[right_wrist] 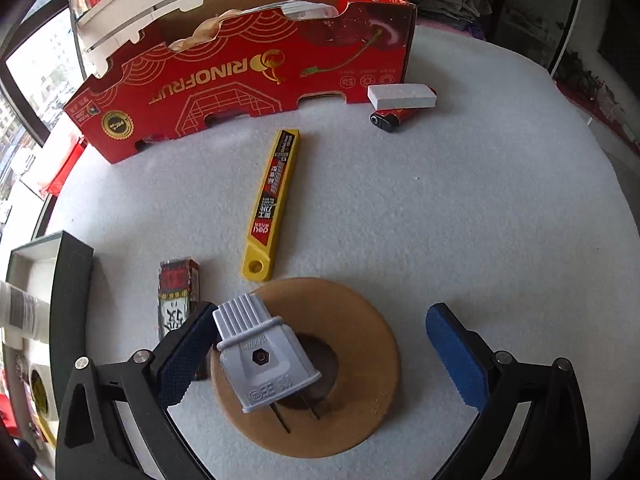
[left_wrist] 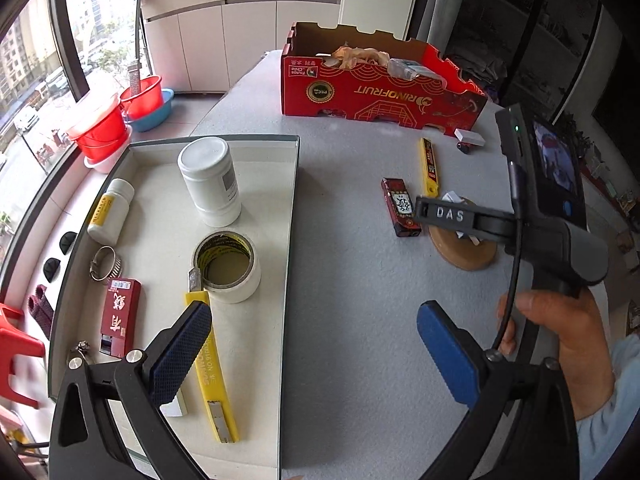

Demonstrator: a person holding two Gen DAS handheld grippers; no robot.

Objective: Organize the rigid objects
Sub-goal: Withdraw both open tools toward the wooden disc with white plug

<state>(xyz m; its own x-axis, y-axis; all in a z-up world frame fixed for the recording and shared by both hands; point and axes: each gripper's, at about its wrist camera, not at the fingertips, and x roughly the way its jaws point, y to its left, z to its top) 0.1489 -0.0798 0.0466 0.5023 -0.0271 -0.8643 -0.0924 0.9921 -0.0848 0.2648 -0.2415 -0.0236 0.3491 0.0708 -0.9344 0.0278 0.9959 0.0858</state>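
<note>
The white plastic plug [right_wrist: 262, 356] lies on the round brown wooden disc [right_wrist: 356, 332], on the near part of the grey table [right_wrist: 460, 208]. The right gripper [right_wrist: 320, 356] is spread wide around it, its left pad just beside the plug, gripping nothing. This looks like the pick-up step; next, the jaws need to close squarely across the plug. The left gripper [left_wrist: 316, 356] hangs open over the white tray [left_wrist: 292, 200], above the yellow utility knife [left_wrist: 212, 368].

Home interior, likely a dining or living area. White built-in cabinets [left_wrist: 224, 40] along the far wall; large window [left_wrist: 36, 64] facing apartment blocks; red plastic buckets [left_wrist: 104, 128] and a basin on tiled floor; fruit carton [left_wrist: 372, 92] on a cloth-covered table [left_wrist: 352, 280].
</note>
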